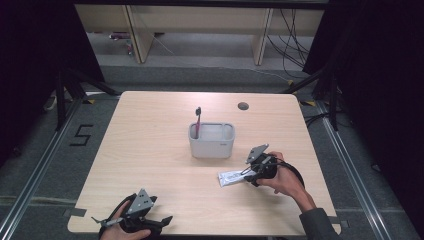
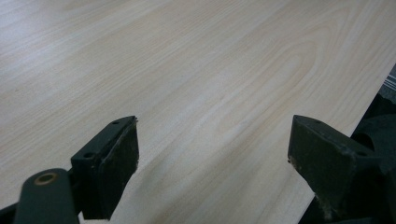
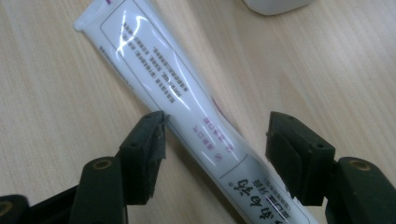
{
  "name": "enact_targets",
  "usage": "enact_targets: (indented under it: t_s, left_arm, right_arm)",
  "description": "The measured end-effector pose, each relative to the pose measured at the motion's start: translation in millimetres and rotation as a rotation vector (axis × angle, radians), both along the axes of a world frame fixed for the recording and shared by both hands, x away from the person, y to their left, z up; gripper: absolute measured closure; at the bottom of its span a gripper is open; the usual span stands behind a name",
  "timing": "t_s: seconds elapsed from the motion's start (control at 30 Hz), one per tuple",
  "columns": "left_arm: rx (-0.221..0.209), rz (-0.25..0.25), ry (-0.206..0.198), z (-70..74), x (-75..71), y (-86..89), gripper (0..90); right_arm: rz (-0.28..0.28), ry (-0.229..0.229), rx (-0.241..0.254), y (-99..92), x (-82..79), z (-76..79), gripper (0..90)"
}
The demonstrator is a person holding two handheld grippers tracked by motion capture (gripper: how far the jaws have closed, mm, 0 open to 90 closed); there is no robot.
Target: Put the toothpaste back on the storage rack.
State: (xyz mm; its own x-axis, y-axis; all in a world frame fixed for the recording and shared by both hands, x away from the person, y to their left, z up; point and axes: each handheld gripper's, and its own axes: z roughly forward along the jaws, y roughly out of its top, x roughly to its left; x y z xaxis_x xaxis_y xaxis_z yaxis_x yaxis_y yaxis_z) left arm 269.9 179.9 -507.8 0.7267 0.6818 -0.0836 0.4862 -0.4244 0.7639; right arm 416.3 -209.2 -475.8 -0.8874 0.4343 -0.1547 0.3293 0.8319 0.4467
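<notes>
Where it lies flat | white tube (image 3: pixel 187 107) | glossy, printed text

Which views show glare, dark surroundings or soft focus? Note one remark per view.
Right gripper view: white glare streaks on the toothpaste tube. High view: the table is lit and the surroundings are dark. Left gripper view: the near jaws look soft.

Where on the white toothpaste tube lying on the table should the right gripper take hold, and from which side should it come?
Grip the toothpaste tube across its narrow width at mid-body, coming down from above. It lies flat on the table, so only its two long edges are free for the jaws. The right gripper already straddles it there, jaws open on either side, one close against an edge; the flat crimped end would probably slip.
</notes>
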Motion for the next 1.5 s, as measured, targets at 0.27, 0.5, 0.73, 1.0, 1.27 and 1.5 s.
enact_targets:
  t_s: [0.27, 0.5, 0.73, 1.0, 1.27, 1.5]
  left_arm:
    - [-0.005, 0.001, 0.001, 0.1, 0.0, 0.1, 16.1]
    - [-0.004, 0.0, 0.003, 0.3, -0.2, 0.0, 16.1]
    - [0.022, -0.006, -0.001, 0.4, 0.7, 1.0, 16.2]
    - [0.011, -0.005, 0.007, 1.0, -1.2, 0.0, 16.2]
    - [0.002, 0.002, 0.011, 0.3, -1.4, -1.1, 16.2]
    - [0.012, -0.006, 0.01, 0.8, -1.2, -0.2, 16.2]
  right_arm:
    - [0.017, 0.026, -0.044, 4.3, 3.3, -5.5, 49.0]
    - [0.005, 0.06, -0.07, 6.6, 5.2, -2.9, 57.6]
    - [0.035, 0.078, -0.09, 8.1, 8.8, -2.5, 60.8]
    - [0.067, 0.094, -0.148, 13.7, 8.8, 0.4, 65.2]
    - [0.092, 0.134, -0.162, 13.8, 3.3, 5.8, 68.9]
    - [0.073, 0.157, -0.18, 17.0, 6.6, 5.8, 68.8]
